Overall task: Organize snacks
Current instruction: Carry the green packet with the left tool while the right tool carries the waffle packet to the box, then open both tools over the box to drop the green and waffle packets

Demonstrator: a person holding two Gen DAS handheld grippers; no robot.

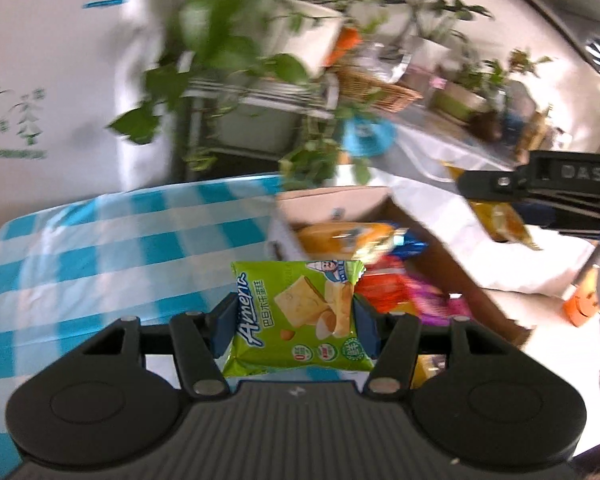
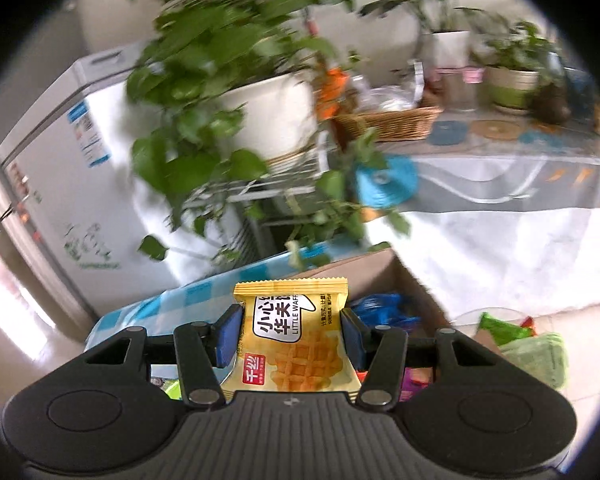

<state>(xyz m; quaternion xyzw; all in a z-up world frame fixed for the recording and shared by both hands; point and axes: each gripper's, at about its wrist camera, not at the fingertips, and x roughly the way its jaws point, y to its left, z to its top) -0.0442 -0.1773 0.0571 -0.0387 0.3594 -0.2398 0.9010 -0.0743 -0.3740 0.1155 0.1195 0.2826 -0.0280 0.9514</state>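
We hold two snacks aloft, one in each tool. Our left gripper (image 1: 296,320) is clamped on a green cracker packet (image 1: 298,316), its blue pads (image 1: 225,326) pressing both side edges, the packet raised above the blue-and-white checked tablecloth (image 1: 100,248). At two o'clock from the packet an open cardboard box (image 1: 380,216) stands on the cloth's edge, already holding an orange-wrapped bun (image 1: 340,238), a red packet (image 1: 382,288) and a purple one (image 1: 432,300). At three o'clock in the left wrist view our right gripper (image 1: 540,184) comes in from the frame's edge, a yellow wrapper hanging beneath it.

The right wrist view shows that gripper (image 2: 292,336) closed on a yellow waffle packet (image 2: 294,344), held upright above the near edge of the box (image 2: 380,264). Blue wrappers (image 2: 384,308) lie inside at two o'clock. A green packet (image 2: 504,328) lies on the floor at three o'clock. A large potted plant (image 2: 268,112) fills twelve o'clock, a white refrigerator (image 2: 60,168) at ten.
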